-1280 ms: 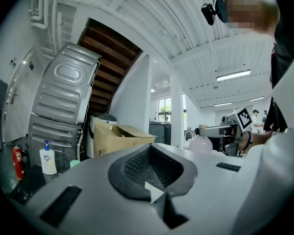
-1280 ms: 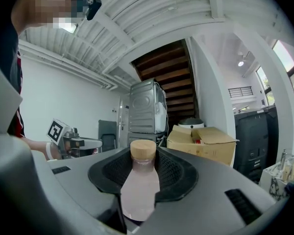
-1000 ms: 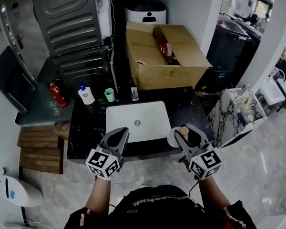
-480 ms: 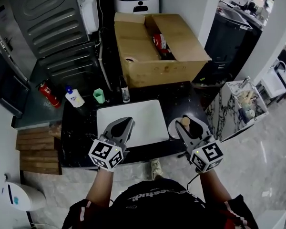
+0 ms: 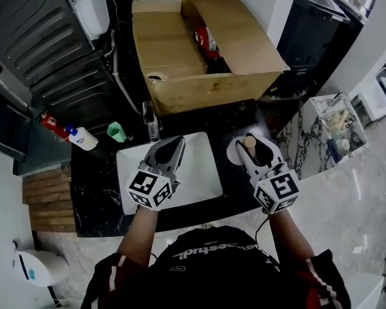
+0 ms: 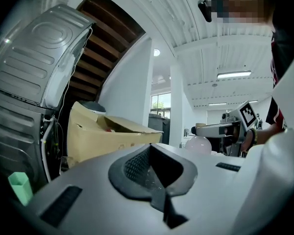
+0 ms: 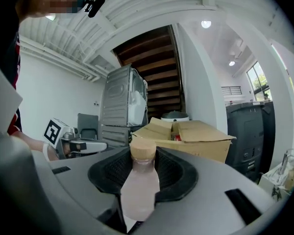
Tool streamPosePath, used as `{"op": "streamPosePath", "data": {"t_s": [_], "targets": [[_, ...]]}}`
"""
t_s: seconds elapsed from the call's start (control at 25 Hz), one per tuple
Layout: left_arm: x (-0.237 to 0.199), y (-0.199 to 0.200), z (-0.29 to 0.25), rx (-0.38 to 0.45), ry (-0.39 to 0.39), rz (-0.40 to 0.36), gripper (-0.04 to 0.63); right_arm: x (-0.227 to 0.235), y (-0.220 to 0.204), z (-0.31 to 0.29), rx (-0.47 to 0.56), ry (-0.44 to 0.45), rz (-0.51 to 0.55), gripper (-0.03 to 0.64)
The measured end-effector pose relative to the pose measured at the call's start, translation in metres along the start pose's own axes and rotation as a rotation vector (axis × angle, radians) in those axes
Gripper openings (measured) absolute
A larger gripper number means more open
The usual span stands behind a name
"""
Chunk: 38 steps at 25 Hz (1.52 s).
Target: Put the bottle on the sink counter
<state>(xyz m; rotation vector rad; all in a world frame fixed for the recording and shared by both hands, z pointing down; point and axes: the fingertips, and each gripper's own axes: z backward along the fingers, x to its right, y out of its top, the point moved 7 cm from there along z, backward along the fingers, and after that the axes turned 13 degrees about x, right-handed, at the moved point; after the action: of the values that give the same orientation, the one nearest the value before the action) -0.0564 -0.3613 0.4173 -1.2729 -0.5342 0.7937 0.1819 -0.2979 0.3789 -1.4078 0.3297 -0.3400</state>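
So, in the head view the left gripper (image 5: 170,150) hung over the white sink (image 5: 202,172). The right gripper (image 5: 251,152) sat just right of the sink, above the dark counter (image 5: 96,185), carrying the bottle (image 5: 249,143), with an open cardboard box (image 5: 180,56) behind and a green cup (image 5: 116,132) off to the left. The left gripper view showed its jaws pressed together with nothing in them, and the right gripper view showed its jaws pinching the pale bottle by its body, upright, tan cap on top.
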Motion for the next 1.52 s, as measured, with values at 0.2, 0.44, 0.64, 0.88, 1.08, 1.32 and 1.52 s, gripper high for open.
{"op": "streamPosePath", "data": {"t_s": [0.2,0.44,0.64,0.88,1.08,1.32,1.52], "targets": [[-0.025,-0.038,-0.048,-0.013,0.01,0.012,0.014,0.047,-0.041,-0.038,-0.019,-0.044,0.011,0.166],[-0.053,-0.079,-0.088,-0.02,0.035,0.015,0.014,0.092,-0.102,-0.082,-0.052,-0.077,0.009,0.166],[-0.068,-0.114,-0.115,-0.033,0.046,0.011,0.014,0.115,-0.149,-0.119,-0.062,-0.073,0.03,0.166],[-0.081,-0.147,-0.133,-0.063,0.066,0.007,0.014,0.132,-0.204,-0.15,-0.106,-0.072,0.011,0.166],[-0.094,-0.171,-0.142,-0.083,0.077,0.022,0.014,0.143,-0.235,-0.171,-0.134,-0.067,0.018,0.166],[-0.101,-0.18,-0.139,-0.1,0.085,0.036,0.014,0.147,-0.252,-0.179,-0.162,-0.062,0.028,0.166],[-0.102,-0.181,-0.134,-0.107,0.086,0.046,0.014,0.145,-0.253,-0.18,-0.161,-0.053,0.037,0.167]]}}
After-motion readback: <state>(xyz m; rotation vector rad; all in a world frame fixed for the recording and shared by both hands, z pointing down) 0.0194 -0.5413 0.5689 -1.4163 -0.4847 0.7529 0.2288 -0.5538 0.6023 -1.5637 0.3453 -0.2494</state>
